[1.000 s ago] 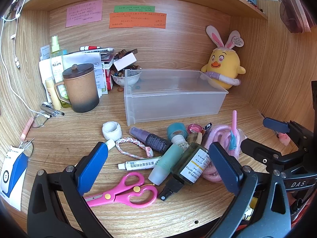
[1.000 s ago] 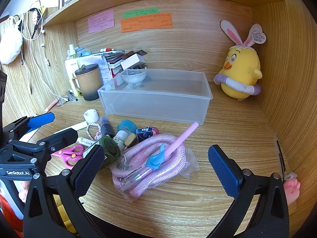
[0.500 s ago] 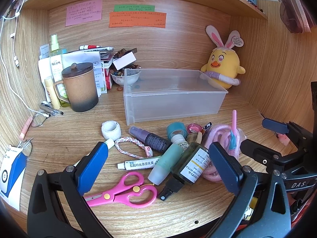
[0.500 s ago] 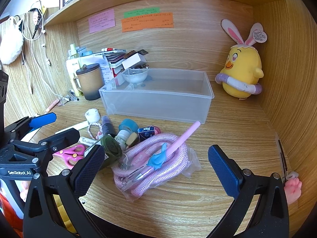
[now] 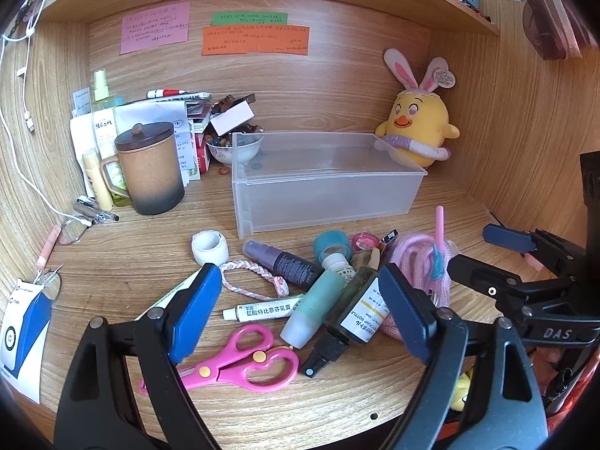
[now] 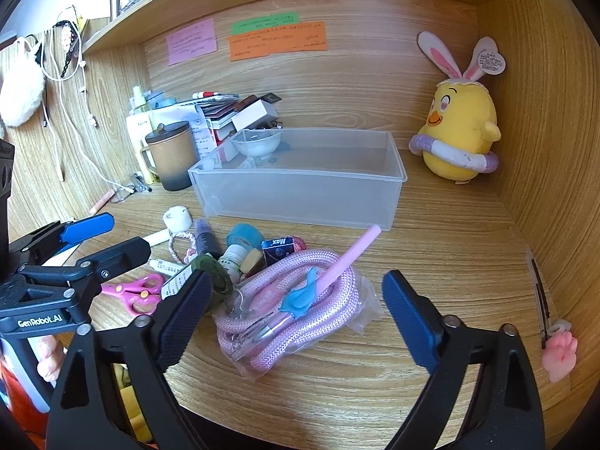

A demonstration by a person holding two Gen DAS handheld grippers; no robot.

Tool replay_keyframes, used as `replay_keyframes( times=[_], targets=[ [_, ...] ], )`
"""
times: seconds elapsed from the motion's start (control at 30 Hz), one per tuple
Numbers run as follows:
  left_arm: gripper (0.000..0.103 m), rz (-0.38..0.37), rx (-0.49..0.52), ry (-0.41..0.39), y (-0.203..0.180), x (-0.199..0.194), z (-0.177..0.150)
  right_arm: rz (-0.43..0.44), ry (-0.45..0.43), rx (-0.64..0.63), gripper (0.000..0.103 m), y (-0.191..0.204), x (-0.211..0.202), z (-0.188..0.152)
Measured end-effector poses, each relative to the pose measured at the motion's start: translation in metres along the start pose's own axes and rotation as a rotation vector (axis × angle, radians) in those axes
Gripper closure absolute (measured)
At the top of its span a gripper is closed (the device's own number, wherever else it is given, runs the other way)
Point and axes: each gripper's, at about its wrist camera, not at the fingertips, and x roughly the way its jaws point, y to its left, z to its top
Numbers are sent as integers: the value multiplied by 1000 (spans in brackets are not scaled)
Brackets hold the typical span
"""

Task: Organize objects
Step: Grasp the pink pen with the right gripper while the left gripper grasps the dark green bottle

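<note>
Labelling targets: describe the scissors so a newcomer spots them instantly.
Start at the clear plastic bin mid-desk, then drop to the clutter pile in front of it. The scissors lie flat at the pile's near edge, the only pink-handled item with yellow dots.

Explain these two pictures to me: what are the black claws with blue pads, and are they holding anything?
They are two hand-held grippers, each carrying a camera that looks out along its own fingers. One picture is from the left gripper, the other from the right gripper. Both hover over a wooden desk, jaws closing but gripping nothing. Below lie pink scissors, a green pump bottle, a bagged pink rope and other small items. Behind them stands a clear plastic bin with nothing visible inside.
</note>
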Motion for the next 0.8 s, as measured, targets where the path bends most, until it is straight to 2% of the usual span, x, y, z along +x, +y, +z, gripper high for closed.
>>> replay_keyframes(
  times=[0.17, 0.3, 0.4, 0.67, 0.77, 0.8],
  targets=[
    [19, -54, 21, 21, -2, 0, -5, 53, 46, 29, 46, -7, 7, -5],
    [27, -78, 60, 51, -12, 9, -13, 66, 81, 51, 65, -13, 15, -8],
    [31, -102, 75, 76, -19, 18, -17, 79, 101, 47, 71, -12, 21, -9],
    [36, -134, 80, 116, -24, 39, -23, 58, 139, 39, 72, -9, 37, -10],
    [45, -141, 85, 126, -26, 46, -24, 36, 132, 17, 72, -6, 38, -10],
    [51, -141, 88, 130, -27, 49, -25, 27, 129, 9, 74, -5, 38, -11]
  ],
)
